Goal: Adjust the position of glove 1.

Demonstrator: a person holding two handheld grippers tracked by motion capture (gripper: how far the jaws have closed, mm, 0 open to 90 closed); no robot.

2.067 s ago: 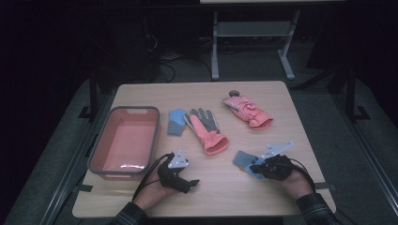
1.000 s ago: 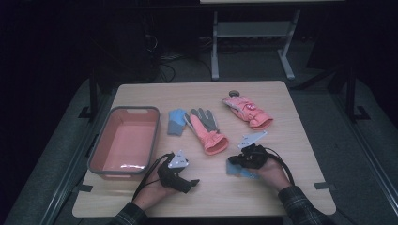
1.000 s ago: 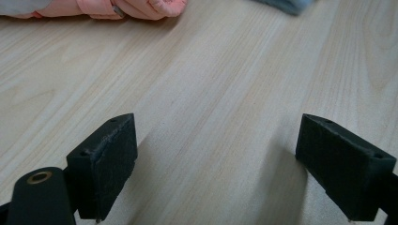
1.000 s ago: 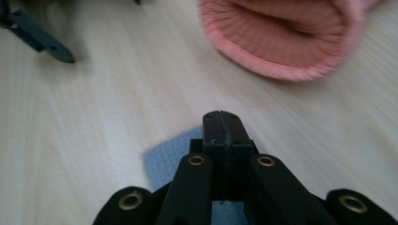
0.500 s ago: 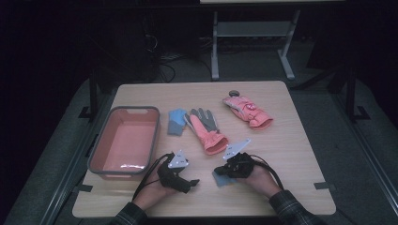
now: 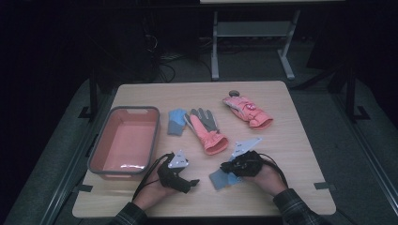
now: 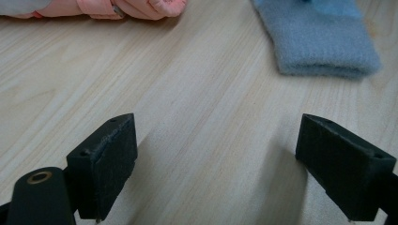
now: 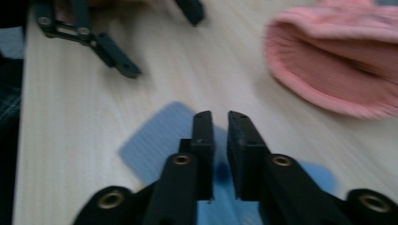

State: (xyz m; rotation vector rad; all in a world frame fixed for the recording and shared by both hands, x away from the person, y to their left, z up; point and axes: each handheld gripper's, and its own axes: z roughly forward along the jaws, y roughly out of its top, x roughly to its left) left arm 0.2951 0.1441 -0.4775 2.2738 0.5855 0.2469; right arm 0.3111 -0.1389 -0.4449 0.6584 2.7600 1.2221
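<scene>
A salmon tray [image 6: 96, 149] sits by the table's [image 6: 300, 154] left edge. Near the front edge the left gripper [image 6: 185, 180] rests with its jaws spread wide over bare wood. To its right, a small blue mitten [image 6: 217, 179] lies flat near the front edge, under the right gripper [image 6: 225, 168], whose jaws have just been opening to a narrow gap; whether they pinch the fabric, I cannot tell. A pink-and-grey glove [image 6: 206, 130] lies mid-table, another blue mitten [image 6: 177, 121] beside it.

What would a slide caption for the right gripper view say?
Right claw, jaws nearly closed, over a blue cloth piece on the wooden table, beside a pink glove cuff.
</scene>
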